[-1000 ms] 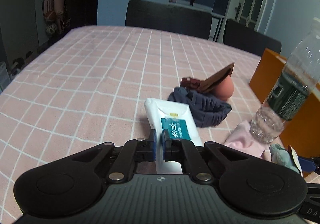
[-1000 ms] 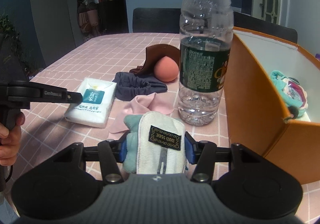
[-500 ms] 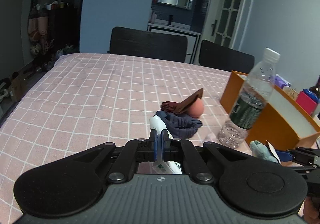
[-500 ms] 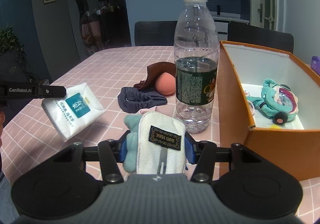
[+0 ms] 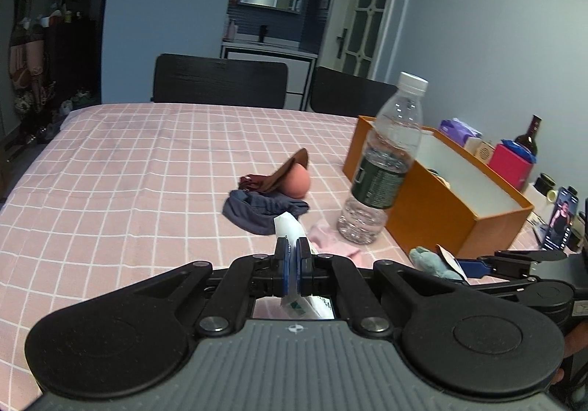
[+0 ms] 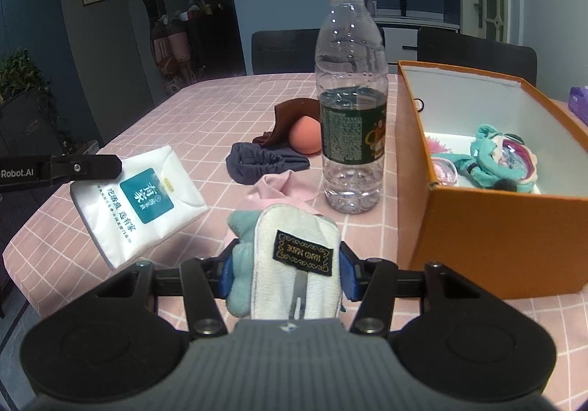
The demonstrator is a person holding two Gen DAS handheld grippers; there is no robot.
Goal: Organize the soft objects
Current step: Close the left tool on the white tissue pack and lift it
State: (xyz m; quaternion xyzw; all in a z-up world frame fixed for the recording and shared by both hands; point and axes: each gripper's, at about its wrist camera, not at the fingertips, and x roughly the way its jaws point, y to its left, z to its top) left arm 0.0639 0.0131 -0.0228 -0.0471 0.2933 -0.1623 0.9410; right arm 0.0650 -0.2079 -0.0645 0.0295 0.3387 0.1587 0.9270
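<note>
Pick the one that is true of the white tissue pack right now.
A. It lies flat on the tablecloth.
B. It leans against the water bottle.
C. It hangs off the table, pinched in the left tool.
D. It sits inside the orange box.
C: the left tool is shut on an edge of the tissue pack, which hangs tilted above the tablecloth.

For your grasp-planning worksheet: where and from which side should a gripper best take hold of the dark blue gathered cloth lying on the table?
Probably by the raised, bunched elastic ridge of the dark blue cloth, coming from above with fingers across the folds. It lies low and crumpled on the table, so a side approach would likely slide over it. The brown cloth and peach sponge crowd its far edge, so pinch the near side.
</note>
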